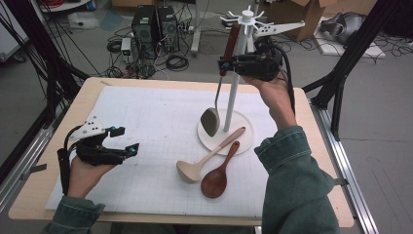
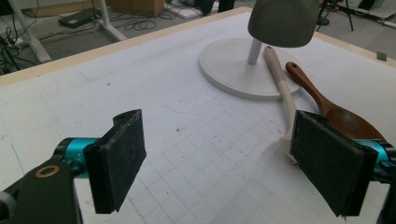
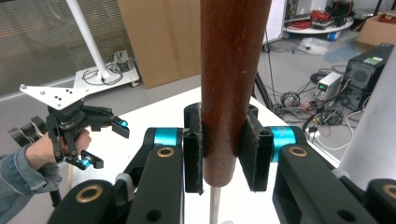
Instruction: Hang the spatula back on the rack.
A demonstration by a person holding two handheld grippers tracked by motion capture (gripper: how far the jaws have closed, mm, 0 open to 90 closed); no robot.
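**Inspector:** Where is the item in hand?

**Assistant:** The ladle [image 1: 221, 87] hangs upright by the white rack [image 1: 234, 83] at the far right of the table. The right gripper [image 1: 225, 64] is clamped on its dark wooden handle [image 3: 232, 88], pads pressing either side. The bowl [image 1: 210, 121] hangs just above the rack's round base [image 1: 243, 144].

**Inspector:** Handling?

**Assistant:** Judged stiff and moderately light. The bowl looks like metal, so it is likely bottom-heavy on its thin shank. The polished wood may slip, and a grip low on the handle seems soundest. Whether the handle's top has reached a hook, I cannot tell.

**Inspector:** The other hand?

**Assistant:** The left gripper [image 1: 127, 141] sits at the near left, jaws apart, nothing between them. A pale wooden spoon [image 1: 207, 158] and a brown spoon [image 1: 219, 173] lie near the base.
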